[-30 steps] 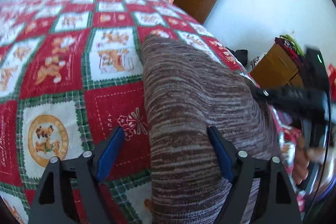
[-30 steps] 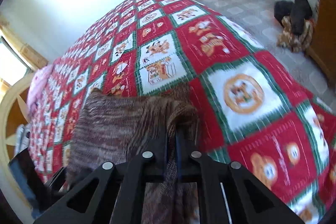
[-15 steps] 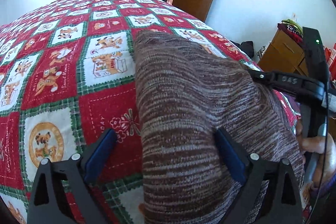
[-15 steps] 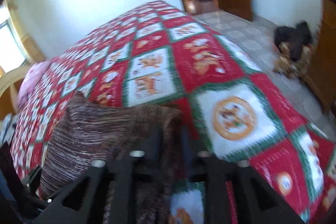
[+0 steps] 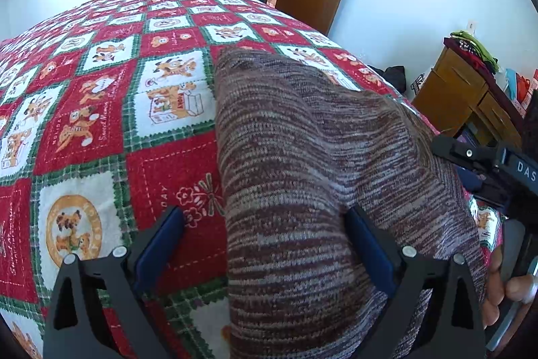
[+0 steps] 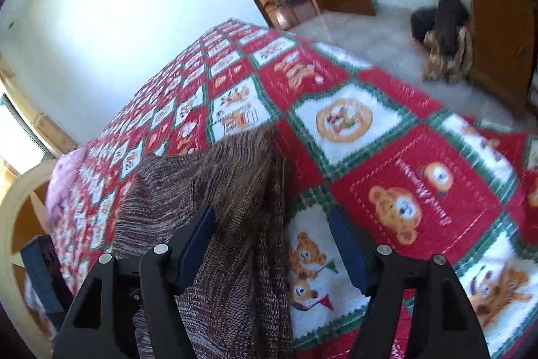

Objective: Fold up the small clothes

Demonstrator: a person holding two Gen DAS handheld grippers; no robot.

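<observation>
Brown-and-white striped knit garment (image 5: 302, 184) lies on the bed, on the red, white and green patchwork blanket (image 5: 101, 110), near the blanket's close edge, doubled over into a long strip with its left edge fairly straight. Looks like one lengthwise fold is done (layers show along the right edge in the right wrist view, two or more, can't count them).

Left gripper (image 5: 265, 244): jaws spread wide, blue pads not pressing anything; the garment's near end sits between them, loose, with the right pad just beside or touching the cloth.

Right gripper (image 6: 272, 244): jaws opening, the garment's right edge (image 6: 235, 207) between them but no pad clamped on it. Right wrist view is motion-blurred, so fine contact is hard to call. That gripper also shows at the right edge of the left wrist view, the person's fingers (image 5: 497, 285) on its handle.

Progress, my judgement: mid-task. Sideways fold laid down and released; left to do is probably a crosswise fold to shorten the strip, plus smoothing the bump near the far end. No other clothes to fold visible on the bed (a pink thing at the far end, unclear what).
</observation>
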